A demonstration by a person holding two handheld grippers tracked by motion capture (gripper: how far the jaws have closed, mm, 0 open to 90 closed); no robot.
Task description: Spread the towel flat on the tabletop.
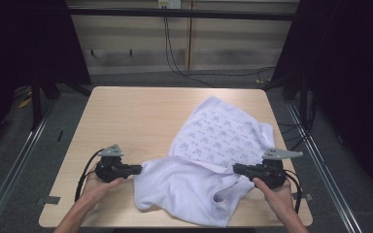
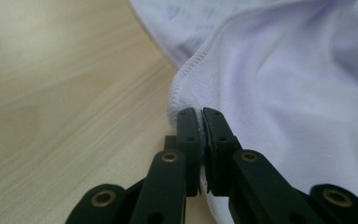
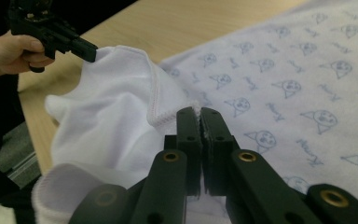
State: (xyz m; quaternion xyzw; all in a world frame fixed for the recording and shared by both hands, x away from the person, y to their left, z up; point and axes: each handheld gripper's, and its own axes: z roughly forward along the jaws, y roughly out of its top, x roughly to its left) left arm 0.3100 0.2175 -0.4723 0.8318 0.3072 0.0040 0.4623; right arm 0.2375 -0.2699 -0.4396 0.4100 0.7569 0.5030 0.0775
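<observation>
High view: a white printed cloth [image 1: 209, 160] lies crumpled on the right half of the wooden table [image 1: 126, 116], its near part turned up to show the plain underside. The left gripper [image 1: 138, 169] pinches the stitched hem at the cloth's left edge, jaws pressed together on the fabric. The right gripper [image 1: 236, 168] likewise clamps the hem at the right side. The cloth looks light, soft and limp, so it will likely sag and fold between the two grips. The seamed edge seems the best hold, since it is thicker and less prone to slip.
</observation>
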